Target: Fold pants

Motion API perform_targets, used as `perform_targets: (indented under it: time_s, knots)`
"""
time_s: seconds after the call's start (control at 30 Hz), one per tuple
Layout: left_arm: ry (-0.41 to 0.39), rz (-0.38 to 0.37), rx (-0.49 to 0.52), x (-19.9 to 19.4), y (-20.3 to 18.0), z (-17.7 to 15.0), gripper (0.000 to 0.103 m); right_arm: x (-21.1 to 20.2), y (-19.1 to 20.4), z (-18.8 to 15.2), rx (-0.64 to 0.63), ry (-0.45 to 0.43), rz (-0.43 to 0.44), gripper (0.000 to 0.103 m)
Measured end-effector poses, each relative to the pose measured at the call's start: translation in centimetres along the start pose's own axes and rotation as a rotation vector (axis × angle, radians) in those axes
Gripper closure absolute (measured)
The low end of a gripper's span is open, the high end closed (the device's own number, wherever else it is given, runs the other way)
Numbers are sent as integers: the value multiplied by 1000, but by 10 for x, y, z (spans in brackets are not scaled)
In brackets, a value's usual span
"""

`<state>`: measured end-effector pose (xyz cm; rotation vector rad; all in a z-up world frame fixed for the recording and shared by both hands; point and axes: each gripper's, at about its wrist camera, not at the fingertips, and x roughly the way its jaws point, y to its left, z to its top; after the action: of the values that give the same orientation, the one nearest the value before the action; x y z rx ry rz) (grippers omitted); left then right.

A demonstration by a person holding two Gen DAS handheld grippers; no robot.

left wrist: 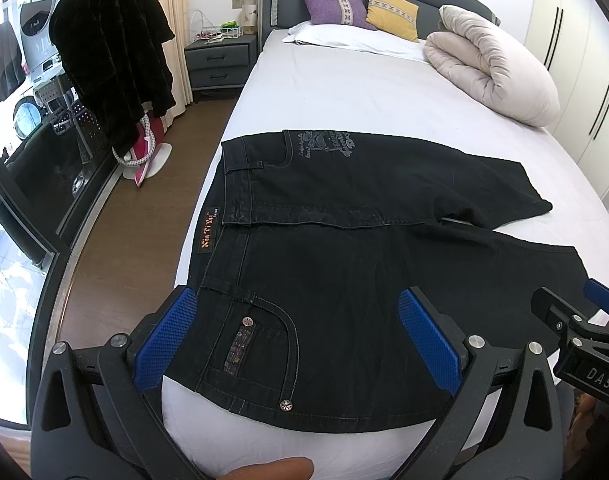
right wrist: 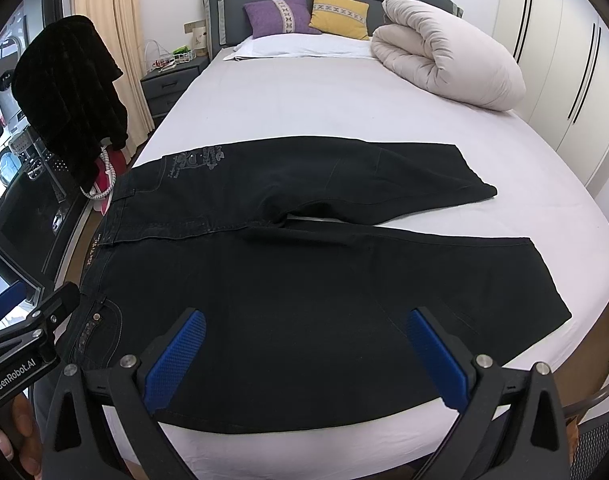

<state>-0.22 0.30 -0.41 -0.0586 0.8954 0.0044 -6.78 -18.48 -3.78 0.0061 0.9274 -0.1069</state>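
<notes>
Black denim pants (left wrist: 344,264) lie spread flat on the white bed sheet (left wrist: 344,92), waistband at the left, both legs running right with a gap between them. They also show in the right wrist view (right wrist: 304,280). My left gripper (left wrist: 300,312) is open and empty, hovering over the near front pocket by the waistband. My right gripper (right wrist: 308,332) is open and empty, hovering over the near leg. The right gripper also shows in the left wrist view (left wrist: 584,304), at the right edge. The left gripper also shows in the right wrist view (right wrist: 36,308), at the left edge.
A rolled cream duvet (left wrist: 492,60) and purple and yellow pillows (left wrist: 336,4) lie at the bed's head. A dark coat (left wrist: 112,52) hangs on a stand at the left over the wooden floor, near a nightstand (left wrist: 220,60). White wardrobes (right wrist: 564,64) stand at the right.
</notes>
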Motion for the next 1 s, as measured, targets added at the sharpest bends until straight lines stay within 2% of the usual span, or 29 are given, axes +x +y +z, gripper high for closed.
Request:
perform_targets:
  time_s: [1.0]
  knots:
    - [4, -1, -2, 1, 0, 1, 0, 2, 5, -2, 0, 4, 3, 0]
